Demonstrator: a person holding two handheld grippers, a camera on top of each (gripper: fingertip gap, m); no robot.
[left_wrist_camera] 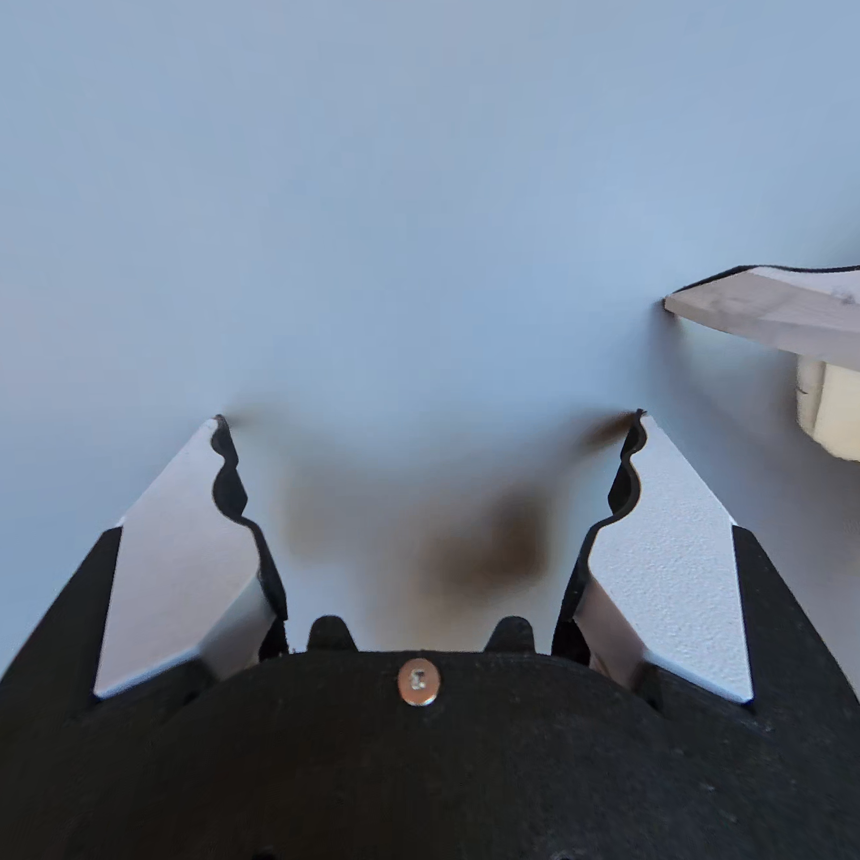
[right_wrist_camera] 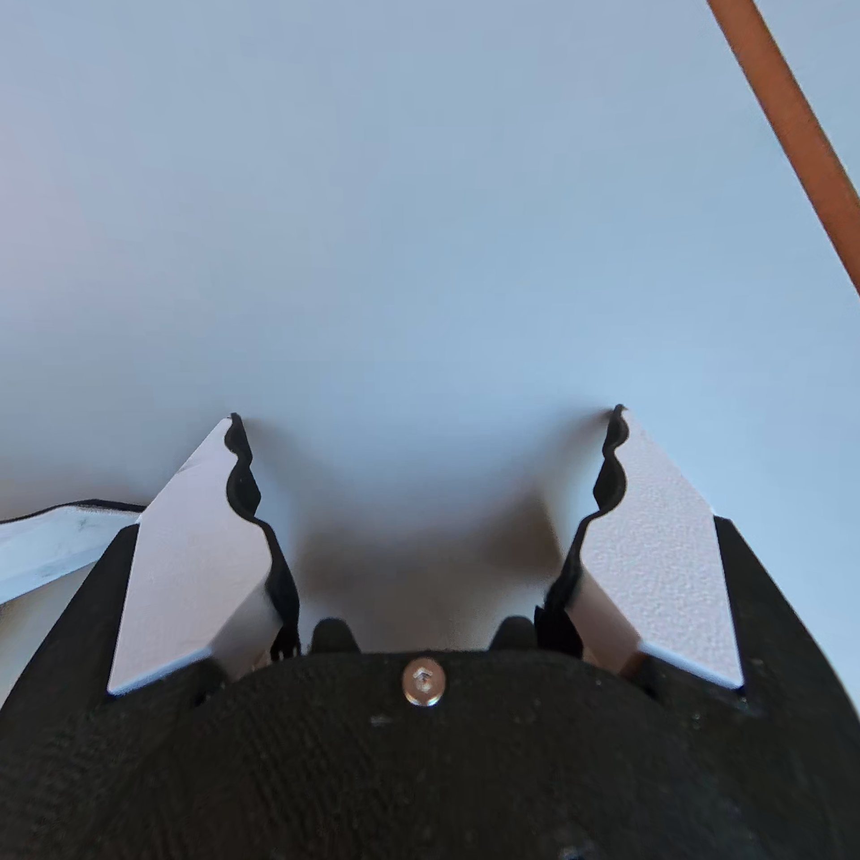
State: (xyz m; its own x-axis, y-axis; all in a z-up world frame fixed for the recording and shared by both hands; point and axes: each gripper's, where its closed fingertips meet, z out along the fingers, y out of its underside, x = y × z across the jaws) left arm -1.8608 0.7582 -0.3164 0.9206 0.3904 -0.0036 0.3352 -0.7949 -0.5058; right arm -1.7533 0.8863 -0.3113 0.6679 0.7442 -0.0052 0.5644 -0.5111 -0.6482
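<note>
A big pale blue surface (left_wrist_camera: pixel 419 186) fills both views, the left gripper (left_wrist_camera: pixel 428 414) and right gripper (right_wrist_camera: pixel 426 412) each rest on it with fingers spread wide and holding nothing, a brown strip (right_wrist_camera: pixel 791 139) slants from 12 to 3 o'clock, and no writing shows.

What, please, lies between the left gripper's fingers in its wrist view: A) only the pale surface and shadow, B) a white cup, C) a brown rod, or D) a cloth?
A: the left gripper stands open, with only the pale surface and a blurred shadow between its fingers.
</note>
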